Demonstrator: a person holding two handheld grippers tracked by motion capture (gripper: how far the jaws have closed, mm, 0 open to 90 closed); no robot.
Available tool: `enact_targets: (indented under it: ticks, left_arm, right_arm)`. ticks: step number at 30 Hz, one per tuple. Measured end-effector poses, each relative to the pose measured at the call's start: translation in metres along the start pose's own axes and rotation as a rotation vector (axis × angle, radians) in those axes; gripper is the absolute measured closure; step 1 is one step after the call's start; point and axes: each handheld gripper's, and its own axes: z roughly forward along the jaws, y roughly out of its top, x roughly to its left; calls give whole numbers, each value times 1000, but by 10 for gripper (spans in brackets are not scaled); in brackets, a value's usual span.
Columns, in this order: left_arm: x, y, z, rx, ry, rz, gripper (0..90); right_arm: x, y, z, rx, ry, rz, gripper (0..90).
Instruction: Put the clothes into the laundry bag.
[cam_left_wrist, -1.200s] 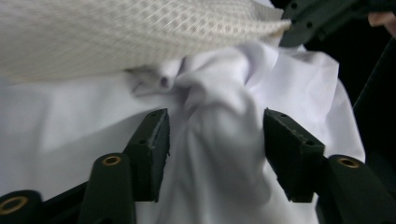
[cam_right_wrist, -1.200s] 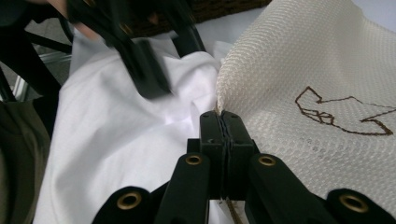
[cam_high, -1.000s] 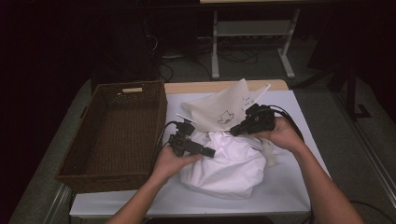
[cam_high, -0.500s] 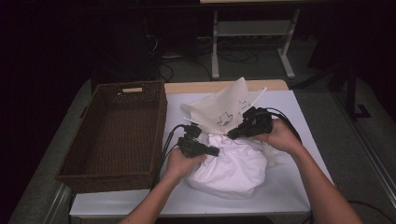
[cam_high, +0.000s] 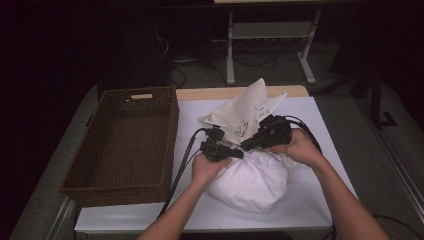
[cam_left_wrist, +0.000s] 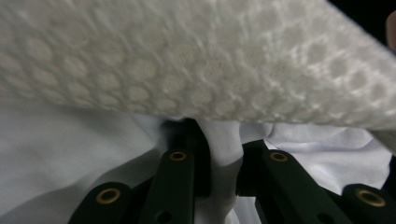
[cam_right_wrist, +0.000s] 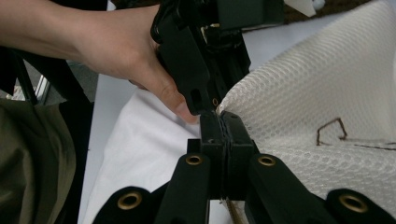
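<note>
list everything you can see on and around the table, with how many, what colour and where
white garment: one, white, bunched on the table in front of the person
mesh bag: one, cream with a dark line drawing, behind the garment, standing up
wicker basket: one, dark brown, on the left side of the table
table: one, white top with a wooden far edge
metal frame: one, pale grey, on the floor beyond the table
left gripper: one, black, a fold of the garment between its jaws, which have just been closing
right gripper: one, black, shut on the mesh bag's edge
forearms: two, coming in from the bottom
</note>
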Motion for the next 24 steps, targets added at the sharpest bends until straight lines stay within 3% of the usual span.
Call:
enact_targets:
  ticks: [4, 7, 10, 13, 14, 16, 18, 20, 24]
  left_arm:
    - [-6, 1, -19, 25, 17, 31, 646]
    - [-11, -1, -36, 31, 66, 66, 501]
    - [-11, -6, -53, 37, 73, 68, 417]
    - [-7, -9, -57, 43, 97, 75, 378]
    - [-5, -9, -56, 20, 100, 67, 405]
    - [-1, -7, -48, -14, 59, 53, 536]
    - [-2, -5, -35, -18, 45, 70, 719]
    - [-2, -5, -23, -17, 22, 70, 830]
    - [-13, -4, 2, -6, -25, 70, 865]
  right_arm:
    - [-5, -7, -4, 3, -32, 16, 886]
    - [-8, -10, -7, 10, -55, 28, 886]
    - [-11, -11, -8, 20, -68, 34, 885]
    - [-11, -10, -7, 22, -69, 33, 885]
    - [-11, -10, -6, 25, -71, 35, 885]
    - [-12, -9, -4, 27, -70, 28, 885]
    - [-10, -6, -2, 31, -72, 29, 885]
    - [-10, -5, -1, 32, -69, 20, 885]
    - [-9, -4, 2, 34, -57, 14, 886]
